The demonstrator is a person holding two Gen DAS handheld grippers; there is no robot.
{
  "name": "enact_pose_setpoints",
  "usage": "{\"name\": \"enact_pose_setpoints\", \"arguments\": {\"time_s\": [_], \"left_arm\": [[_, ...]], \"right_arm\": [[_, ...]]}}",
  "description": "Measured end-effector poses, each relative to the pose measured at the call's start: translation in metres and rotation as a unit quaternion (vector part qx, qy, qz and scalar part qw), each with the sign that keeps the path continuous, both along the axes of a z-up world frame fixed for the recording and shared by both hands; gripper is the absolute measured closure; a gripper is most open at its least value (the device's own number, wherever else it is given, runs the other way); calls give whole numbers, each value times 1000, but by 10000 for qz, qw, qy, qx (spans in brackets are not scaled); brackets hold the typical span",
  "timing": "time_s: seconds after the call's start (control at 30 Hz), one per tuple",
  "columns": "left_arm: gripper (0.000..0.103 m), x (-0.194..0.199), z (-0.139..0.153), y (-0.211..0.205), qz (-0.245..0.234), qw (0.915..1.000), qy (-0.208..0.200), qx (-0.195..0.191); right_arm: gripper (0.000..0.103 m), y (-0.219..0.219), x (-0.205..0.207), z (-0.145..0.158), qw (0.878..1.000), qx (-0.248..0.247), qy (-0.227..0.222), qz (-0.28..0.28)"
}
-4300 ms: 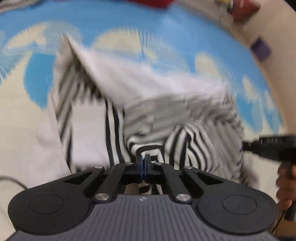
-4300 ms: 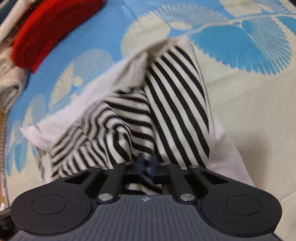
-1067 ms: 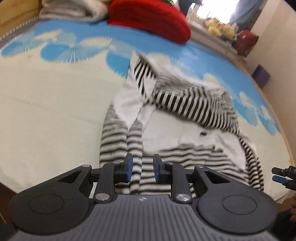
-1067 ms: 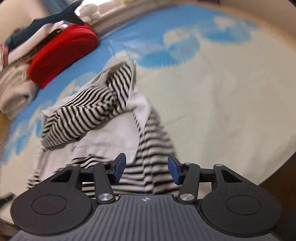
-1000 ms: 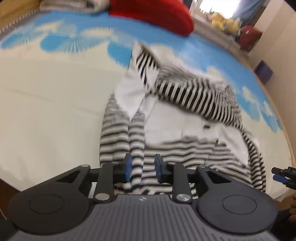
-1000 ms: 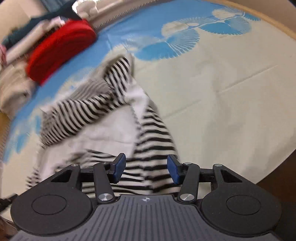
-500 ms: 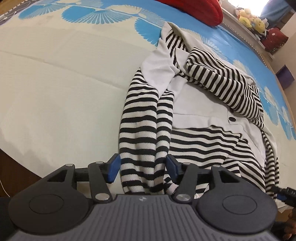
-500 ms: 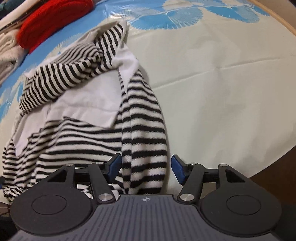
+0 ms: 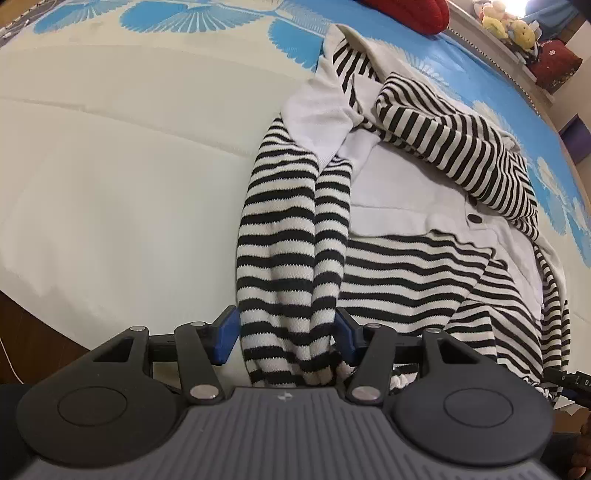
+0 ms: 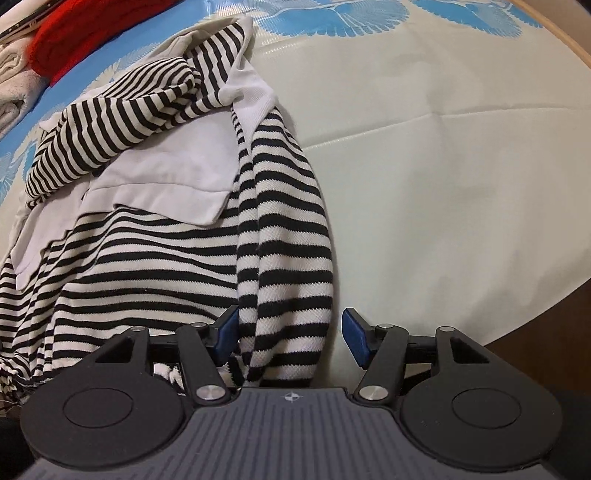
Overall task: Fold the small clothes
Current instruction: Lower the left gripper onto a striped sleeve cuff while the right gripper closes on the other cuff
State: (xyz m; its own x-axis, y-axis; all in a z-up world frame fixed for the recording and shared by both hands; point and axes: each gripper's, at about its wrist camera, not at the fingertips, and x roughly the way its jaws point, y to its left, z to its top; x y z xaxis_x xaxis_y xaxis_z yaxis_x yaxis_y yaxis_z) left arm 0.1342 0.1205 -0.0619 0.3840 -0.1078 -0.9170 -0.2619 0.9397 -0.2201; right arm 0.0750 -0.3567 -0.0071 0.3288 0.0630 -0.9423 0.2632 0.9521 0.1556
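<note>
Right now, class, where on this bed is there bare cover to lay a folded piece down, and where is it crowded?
Free: the pale stretch of bedcover between the striped top and the bed's edge, beside its long sleeve. Crowded: the far end, where the red cushion and folded beige cloth lie. Both the left gripper and right gripper straddle the sleeve, open.

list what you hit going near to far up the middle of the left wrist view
left gripper → striped sleeve between its open fingers → white collar flap → blue fan-print bedsheet → red cushion
</note>
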Motion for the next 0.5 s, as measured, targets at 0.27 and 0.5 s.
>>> {"name": "enact_pose_setpoints", "arguments": {"time_s": [0.27,0.5], "left_arm": [[43,0,-8,-5,-72,9998,178,39],[44,0,-14,-11,-175,9993,276,154]], "right_arm": [[42,0,-2,-1,10000,-32,-5,-18],[52,2,-2,-2,10000,2,-6,60]]}}
